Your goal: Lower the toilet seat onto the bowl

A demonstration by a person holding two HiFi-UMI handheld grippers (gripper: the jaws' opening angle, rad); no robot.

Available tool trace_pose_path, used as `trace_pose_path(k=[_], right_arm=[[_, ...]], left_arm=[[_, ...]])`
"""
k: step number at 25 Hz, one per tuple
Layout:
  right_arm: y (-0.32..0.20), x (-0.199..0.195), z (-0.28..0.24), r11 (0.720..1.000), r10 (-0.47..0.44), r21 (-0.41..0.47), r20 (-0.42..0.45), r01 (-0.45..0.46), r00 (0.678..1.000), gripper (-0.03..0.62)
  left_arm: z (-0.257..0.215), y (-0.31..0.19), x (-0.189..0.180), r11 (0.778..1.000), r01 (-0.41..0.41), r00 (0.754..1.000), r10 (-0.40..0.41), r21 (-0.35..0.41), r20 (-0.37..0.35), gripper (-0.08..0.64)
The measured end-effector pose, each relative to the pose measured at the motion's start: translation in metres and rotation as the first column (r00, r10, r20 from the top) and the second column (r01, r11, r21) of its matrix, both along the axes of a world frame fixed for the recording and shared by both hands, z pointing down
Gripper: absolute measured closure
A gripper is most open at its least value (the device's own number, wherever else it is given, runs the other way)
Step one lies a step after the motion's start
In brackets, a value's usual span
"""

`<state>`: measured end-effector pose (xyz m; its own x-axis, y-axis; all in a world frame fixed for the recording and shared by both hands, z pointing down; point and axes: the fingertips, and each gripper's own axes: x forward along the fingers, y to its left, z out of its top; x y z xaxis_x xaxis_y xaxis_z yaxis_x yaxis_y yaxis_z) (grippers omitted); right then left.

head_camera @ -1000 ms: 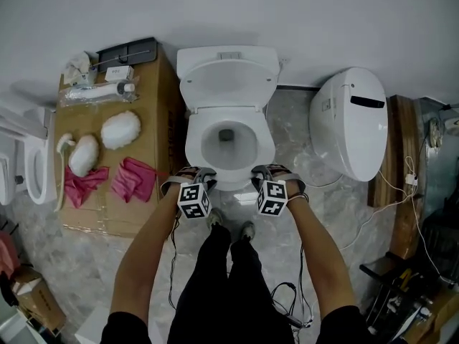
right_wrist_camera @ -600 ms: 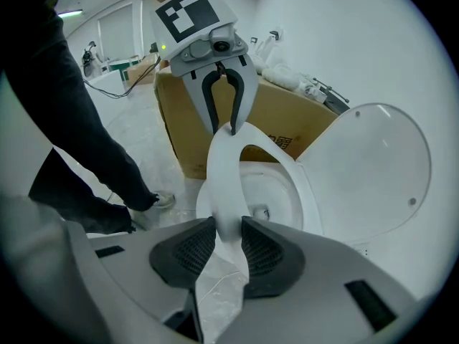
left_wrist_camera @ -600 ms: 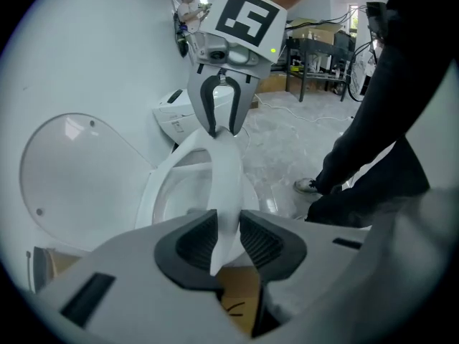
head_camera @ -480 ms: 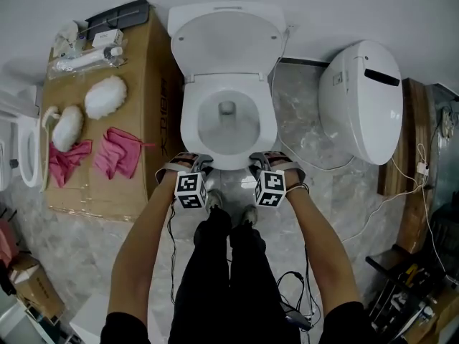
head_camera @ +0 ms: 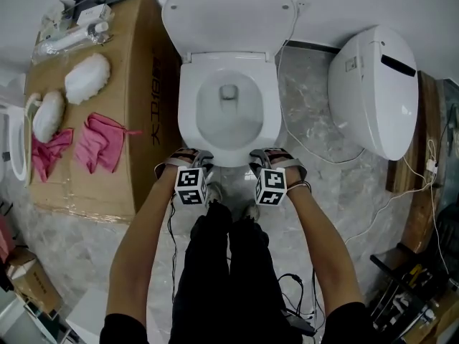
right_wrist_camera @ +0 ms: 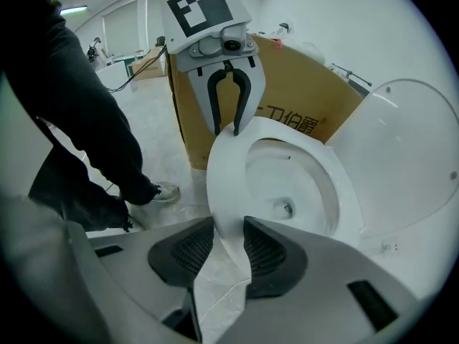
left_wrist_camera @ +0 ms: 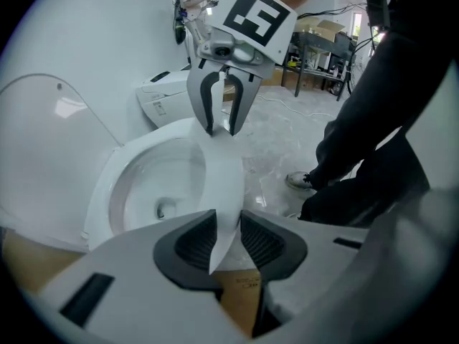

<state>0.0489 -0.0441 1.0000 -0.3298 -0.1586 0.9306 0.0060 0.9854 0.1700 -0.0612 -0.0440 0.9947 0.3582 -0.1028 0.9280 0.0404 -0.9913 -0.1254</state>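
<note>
The white toilet seat (head_camera: 188,113) lies flat over the bowl, and the lid (head_camera: 228,13) stands up against the wall. My left gripper (head_camera: 188,156) is at the seat's front edge, left of centre. My right gripper (head_camera: 270,156) is at the same edge, right of centre. In the left gripper view the thin seat rim (left_wrist_camera: 222,170) runs between the pads of my left gripper (left_wrist_camera: 228,224). In the right gripper view the rim (right_wrist_camera: 226,178) runs between those of my right gripper (right_wrist_camera: 229,228). Both pairs of jaws have just been opening, with the rim still between them.
A cardboard box (head_camera: 140,84) stands left of the toilet, with pink cloths (head_camera: 100,145) and white fluffy pads (head_camera: 86,77) on top. A second white toilet unit (head_camera: 373,92) lies at the right. Cables (head_camera: 337,156) trail over the marble floor. The person's legs (head_camera: 226,264) are just behind the grippers.
The toilet now fills more of the head view and the lid reaches the top edge. Both grippers have stayed at the seat's front rim.
</note>
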Motion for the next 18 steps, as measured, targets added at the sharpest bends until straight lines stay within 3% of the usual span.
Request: trace_pose_path(k=[8,18], right_arm=[[0.006,-0.001,0.05,0.999,0.027,-0.026,-0.014,-0.028,1.0,0.446],[0.006,-0.004,0.073,0.995,0.055,-0.081,-0.033,-0.058,0.998,0.445]], left_arm=[[0.05,0.005,0.0,0.999,0.037,0.999,-0.038,-0.024,-0.024,0.454],[0.075,0.006,0.002,0.992,0.085,0.996,-0.088,-0.088,-0.03,0.474]])
